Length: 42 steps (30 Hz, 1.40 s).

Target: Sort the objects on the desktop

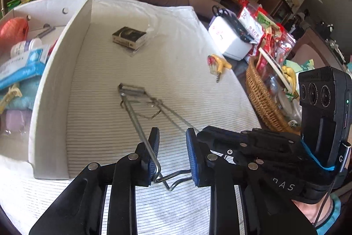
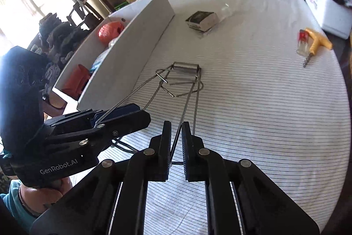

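A metal wire tool (image 1: 132, 91) with a coil spring at its far end (image 2: 186, 67) lies lengthwise on the striped cloth. Its two long arms run back toward me. My left gripper (image 1: 172, 147) is shut on the bent wire handle of the left arm, with the wire touching both blue pads. My right gripper (image 2: 176, 131) is shut on the thin rod of the right arm. Each gripper also shows in the other view: the right gripper (image 1: 199, 132) and the left gripper (image 2: 132, 111). The coil end rests on the cloth.
A white box (image 1: 66, 72) with several items inside stands at the left (image 2: 123, 54). A small dark packet (image 1: 129, 36) lies farther back. A yellow-handled tool (image 1: 220, 63) lies near the right edge. Beyond the edge are a wicker basket (image 1: 259, 94) and a white case (image 1: 231, 41).
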Tool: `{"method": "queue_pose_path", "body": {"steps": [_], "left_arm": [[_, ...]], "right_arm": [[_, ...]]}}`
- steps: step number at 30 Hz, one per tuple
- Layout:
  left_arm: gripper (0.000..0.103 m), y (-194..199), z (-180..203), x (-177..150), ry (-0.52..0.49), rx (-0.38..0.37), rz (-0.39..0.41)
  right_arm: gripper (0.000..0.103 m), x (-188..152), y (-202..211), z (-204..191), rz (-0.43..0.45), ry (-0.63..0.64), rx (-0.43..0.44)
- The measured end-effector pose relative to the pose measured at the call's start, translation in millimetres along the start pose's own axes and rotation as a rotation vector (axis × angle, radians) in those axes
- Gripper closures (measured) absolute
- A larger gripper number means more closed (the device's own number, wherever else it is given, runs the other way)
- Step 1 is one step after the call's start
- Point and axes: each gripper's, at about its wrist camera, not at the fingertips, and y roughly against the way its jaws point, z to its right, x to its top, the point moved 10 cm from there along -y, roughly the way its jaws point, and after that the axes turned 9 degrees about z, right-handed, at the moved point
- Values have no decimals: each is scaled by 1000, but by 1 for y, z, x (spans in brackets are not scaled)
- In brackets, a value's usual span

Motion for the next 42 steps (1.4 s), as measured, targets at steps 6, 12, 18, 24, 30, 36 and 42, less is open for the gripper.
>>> {"method": "queue_pose_path", "body": {"steps": [6, 12, 18, 24, 30, 36, 42], "left_arm": [[80, 44, 21, 41, -21, -36, 67], [80, 62, 9, 43, -3, -20, 67], [80, 70, 7, 44, 31, -24, 77], [80, 79, 14, 47, 30, -41, 93], [80, 78, 10, 37, 32, -49, 86], [80, 84, 0, 35, -19, 7, 85], [71, 69, -43, 5, 7, 59, 28]], "right_arm": [[101, 42, 43, -45, 98, 59, 23], [101, 52, 71, -67, 121, 87, 3], [100, 30, 82, -52, 111, 54, -26], [69, 25, 79, -51, 115, 68, -33], [54, 21, 38, -43, 118, 43, -41], [85, 27, -25, -33, 110, -40, 76], [97, 22, -55, -5, 43, -118, -12]]}}
